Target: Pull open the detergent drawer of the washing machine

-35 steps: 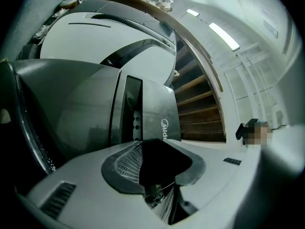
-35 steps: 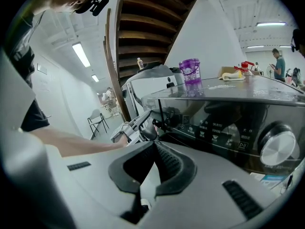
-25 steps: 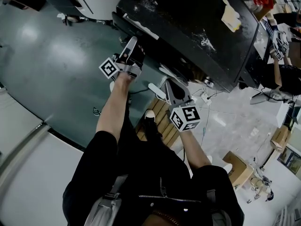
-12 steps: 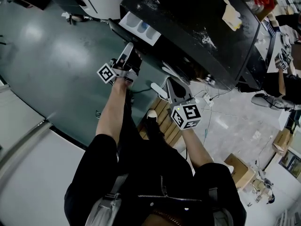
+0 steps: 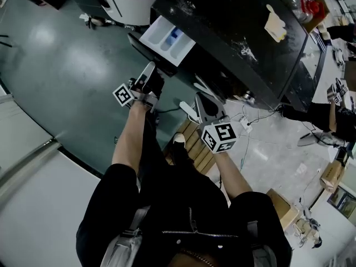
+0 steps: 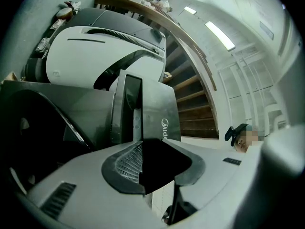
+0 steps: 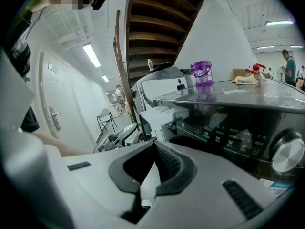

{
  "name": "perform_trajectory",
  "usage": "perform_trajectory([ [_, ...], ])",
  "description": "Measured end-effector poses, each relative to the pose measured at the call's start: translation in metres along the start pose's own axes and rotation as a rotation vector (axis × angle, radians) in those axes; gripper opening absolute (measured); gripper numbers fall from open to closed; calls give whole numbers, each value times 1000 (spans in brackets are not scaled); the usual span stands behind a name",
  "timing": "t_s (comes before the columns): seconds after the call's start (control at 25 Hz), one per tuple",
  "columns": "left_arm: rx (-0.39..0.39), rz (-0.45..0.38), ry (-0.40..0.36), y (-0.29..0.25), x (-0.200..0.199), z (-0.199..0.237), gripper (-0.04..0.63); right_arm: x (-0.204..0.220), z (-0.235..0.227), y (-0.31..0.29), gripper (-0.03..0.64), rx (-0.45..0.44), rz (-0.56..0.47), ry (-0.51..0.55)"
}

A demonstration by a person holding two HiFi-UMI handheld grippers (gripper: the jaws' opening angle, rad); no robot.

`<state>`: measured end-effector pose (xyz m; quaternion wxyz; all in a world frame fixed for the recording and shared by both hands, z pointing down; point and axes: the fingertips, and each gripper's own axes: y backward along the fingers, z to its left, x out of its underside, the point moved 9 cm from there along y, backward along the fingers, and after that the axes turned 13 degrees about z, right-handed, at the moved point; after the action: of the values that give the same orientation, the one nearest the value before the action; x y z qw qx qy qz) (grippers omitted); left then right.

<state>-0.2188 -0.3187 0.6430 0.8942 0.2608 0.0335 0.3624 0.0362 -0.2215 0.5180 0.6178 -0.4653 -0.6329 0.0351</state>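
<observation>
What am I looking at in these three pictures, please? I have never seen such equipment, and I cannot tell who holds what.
A person holds a two-jaw hand tool, a gripper, in each hand; the cubes with square markers are parts of these. The head view looks down from the person's head; the other two pictures come from cameras riding on the grippers. The left gripper is clamped on the dark front panel of the white plastic detergent drawer, which stands pulled out of the black washing machine. The right gripper has its jaws together and holds nothing. On the machine's top are a purple see-through cup and a pale cloth.
</observation>
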Motion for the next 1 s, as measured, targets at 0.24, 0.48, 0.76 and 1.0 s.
perform_trajectory([
  [0.24,0,2,-2,20,4,-11,129,-1,5,-1,6,-20,1,14],
  [0.48,-30,35,-6,25,5,-18,118,-9,9,0,6,-37,-16,28],
  [0.76,-267,75,-165,39,0,-37,127,-13,7,13,6,-47,-44,40],
  [1.0,-672,320,-556,29,0,-86,38,-14,11,29,6,-43,-78,73],
])
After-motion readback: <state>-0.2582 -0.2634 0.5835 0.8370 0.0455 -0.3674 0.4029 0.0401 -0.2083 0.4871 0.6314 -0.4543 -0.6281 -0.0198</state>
